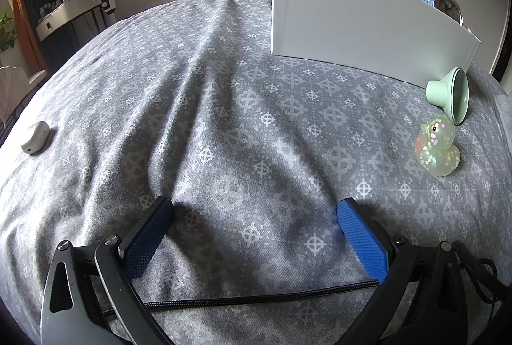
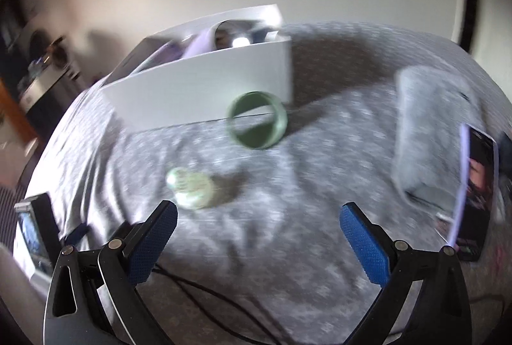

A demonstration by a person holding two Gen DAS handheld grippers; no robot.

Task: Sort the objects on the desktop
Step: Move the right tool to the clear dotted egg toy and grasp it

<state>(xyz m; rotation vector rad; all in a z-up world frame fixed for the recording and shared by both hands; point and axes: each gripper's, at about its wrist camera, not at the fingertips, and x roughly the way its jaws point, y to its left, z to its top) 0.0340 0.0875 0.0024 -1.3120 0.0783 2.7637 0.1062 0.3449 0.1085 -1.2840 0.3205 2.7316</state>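
Both tongs stand wide and hold nothing: the left tongs (image 1: 254,210) hover over bare cloth (image 1: 208,108), and the right tongs (image 2: 257,214) face the box (image 2: 204,95), in a view smeared by motion. The duck (image 2: 192,190) lies in front of the box, near the right tongs' left pad (image 2: 153,244). The green cup (image 2: 256,124) lies on its side just before the box wall, beyond the duck. A white case (image 1: 36,137) sits well apart from the box, far to its left. The duck looks like the next pick, judging by nearness. It seems soft and slick, so centre it between the pads, close gently across its body, and lift clear of the box wall before dropping it in.
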